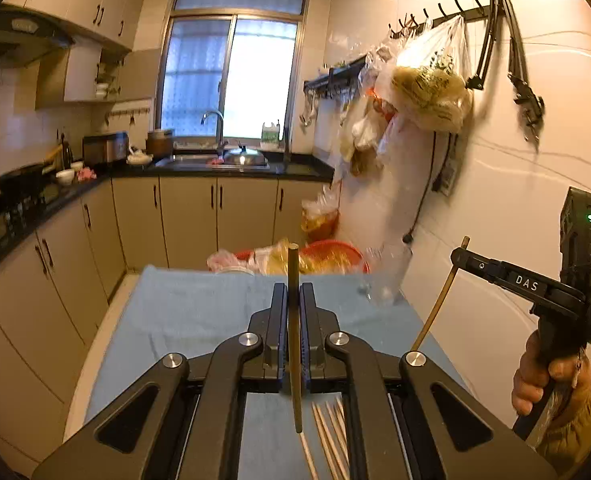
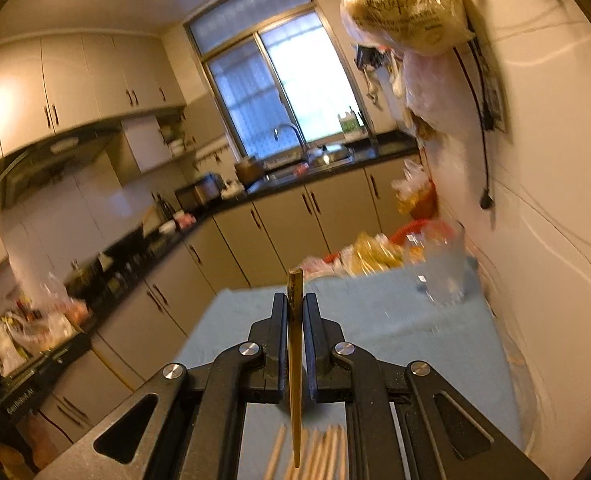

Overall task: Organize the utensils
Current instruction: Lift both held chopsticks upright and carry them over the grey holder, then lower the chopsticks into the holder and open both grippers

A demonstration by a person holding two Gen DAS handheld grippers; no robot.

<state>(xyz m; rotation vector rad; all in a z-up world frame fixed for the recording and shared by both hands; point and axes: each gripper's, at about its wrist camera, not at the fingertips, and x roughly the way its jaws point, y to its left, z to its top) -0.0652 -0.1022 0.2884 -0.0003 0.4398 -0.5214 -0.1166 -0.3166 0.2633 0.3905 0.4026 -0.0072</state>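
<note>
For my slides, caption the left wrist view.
Left gripper shut on a dark chopstick above a blue-covered table; right gripper alongside holds another chopstick.

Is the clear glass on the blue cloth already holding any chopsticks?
No, the clear glass stands with nothing in it at the far right of the blue cloth, and pale chopsticks lie flat on the cloth.

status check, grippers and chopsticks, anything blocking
Left gripper shut on dark chopstick. Right gripper shut on another chopstick. Glass cup ahead, path clear.
</note>
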